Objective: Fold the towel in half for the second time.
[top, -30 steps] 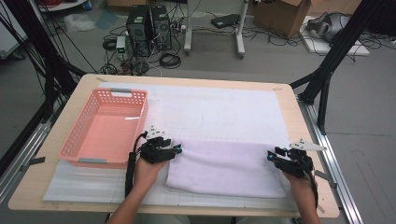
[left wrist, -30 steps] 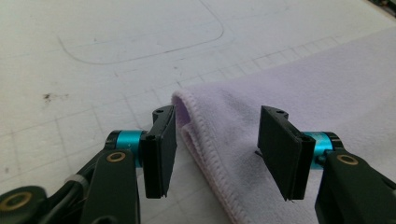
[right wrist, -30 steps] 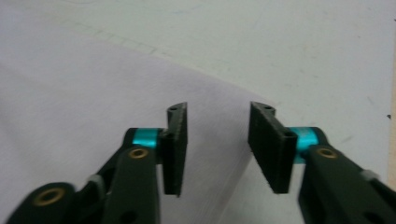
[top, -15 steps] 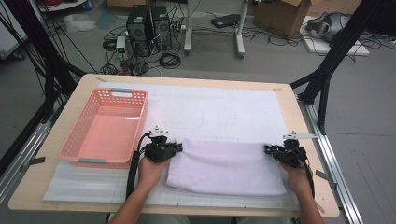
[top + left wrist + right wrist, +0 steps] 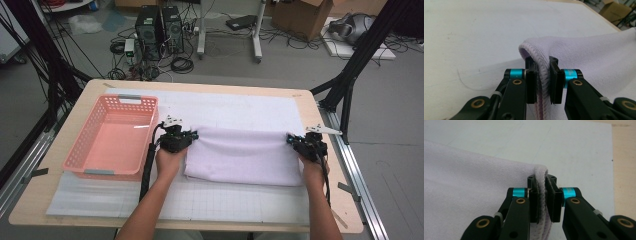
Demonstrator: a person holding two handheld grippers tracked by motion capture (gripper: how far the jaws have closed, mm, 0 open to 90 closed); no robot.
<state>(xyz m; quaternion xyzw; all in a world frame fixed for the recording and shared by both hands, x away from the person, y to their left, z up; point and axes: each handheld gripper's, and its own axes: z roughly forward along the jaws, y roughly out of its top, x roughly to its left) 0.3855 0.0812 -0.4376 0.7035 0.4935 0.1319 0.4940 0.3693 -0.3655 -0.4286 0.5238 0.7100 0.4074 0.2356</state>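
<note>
While the person's forearms come in from the near edge of the worktop (image 5: 200,210), each hand carries its tongs out to one end of a pale lilac towel (image 5: 242,157) that lies across the middle of the white mat (image 5: 235,107). Both pairs have just been closing, and the hemmed cloth is now pinched between the pads: the left tongs (image 5: 544,72) clamp a doubled, stitched corner that curls up over them, and the right tongs (image 5: 541,188) grip the matching corner at the other end. From above, the left tongs (image 5: 192,135) and right tongs (image 5: 291,141) sit at the far corners of the towel, which looks already folded over once — a thick rolled edge runs between them, and the nearer part lies flat on the mat. My reading is that the grasp is done and the fold itself is underway but unfinished; carrying the held edge across and laying it down evenly is what remains. Further left stands a pink basket (image 5: 82,155), holding nothing, perhaps the towel's destination — though that is only a guess.
</note>
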